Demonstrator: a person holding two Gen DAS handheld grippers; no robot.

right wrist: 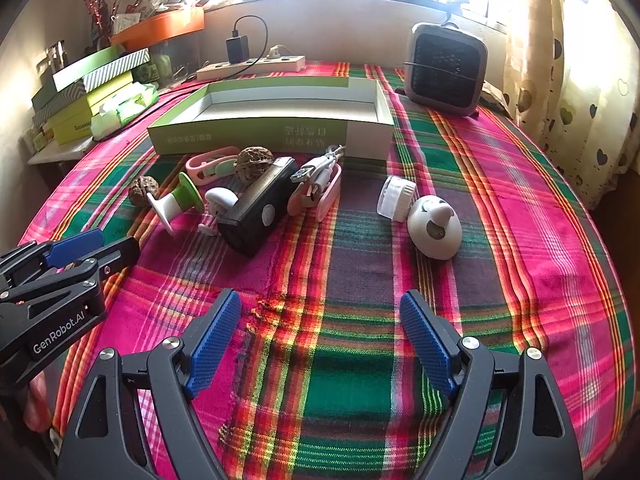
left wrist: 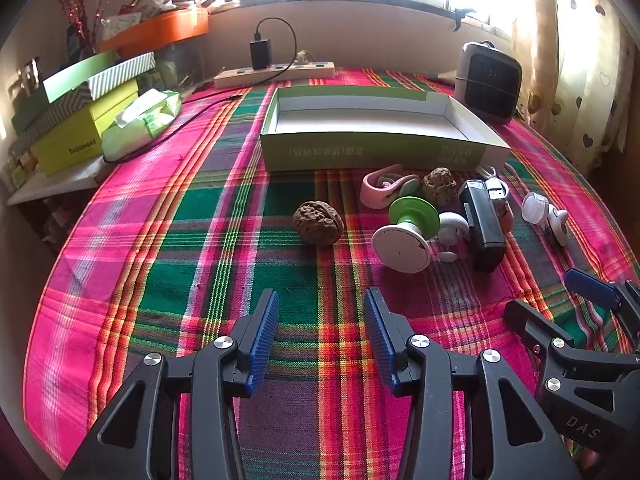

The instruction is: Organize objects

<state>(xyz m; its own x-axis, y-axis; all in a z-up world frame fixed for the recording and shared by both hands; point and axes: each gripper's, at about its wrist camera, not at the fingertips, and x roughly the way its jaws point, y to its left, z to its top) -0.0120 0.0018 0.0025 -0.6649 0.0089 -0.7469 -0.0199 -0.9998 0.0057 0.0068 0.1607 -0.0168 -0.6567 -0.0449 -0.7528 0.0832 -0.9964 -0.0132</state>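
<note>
While both my grippers hang low over the plaid cloth [right wrist: 360, 380] on the worktop, each is spread apart and grasps nothing: my left gripper [left wrist: 322, 340] with its blue fingers [left wrist: 264, 336] parted, my right gripper [right wrist: 320, 344] parted wider still. They sit side by side, well short of the clutter.

Straight ahead of my left one lies a walnut [left wrist: 318, 222], alone, with bare cloth between us. Just right of it a green-and-white spool [left wrist: 404, 236] lies tipped over, touching a small white piece [left wrist: 452, 230] that leans on a black box [left wrist: 482, 226]. Behind these are a pink clip [left wrist: 380, 188] and a second walnut [left wrist: 440, 186]; a white USB cable [right wrist: 320, 170] lies across another pink clip [right wrist: 320, 196] beside the black box.

Ahead of my right gripper, apart from that pile, a clear cap [right wrist: 396, 196] lies just beside a white egg-shaped gadget [right wrist: 434, 228].

Beyond everything stands the open green-and-white tray [right wrist: 368, 136], nothing in it that I can see. Farther back are a power strip [right wrist: 252, 66] with a black charger [right wrist: 236, 50] plugged in, a small fan [right wrist: 444, 68] at right, and stacked green boxes [left wrist: 76, 120] at left.
</note>
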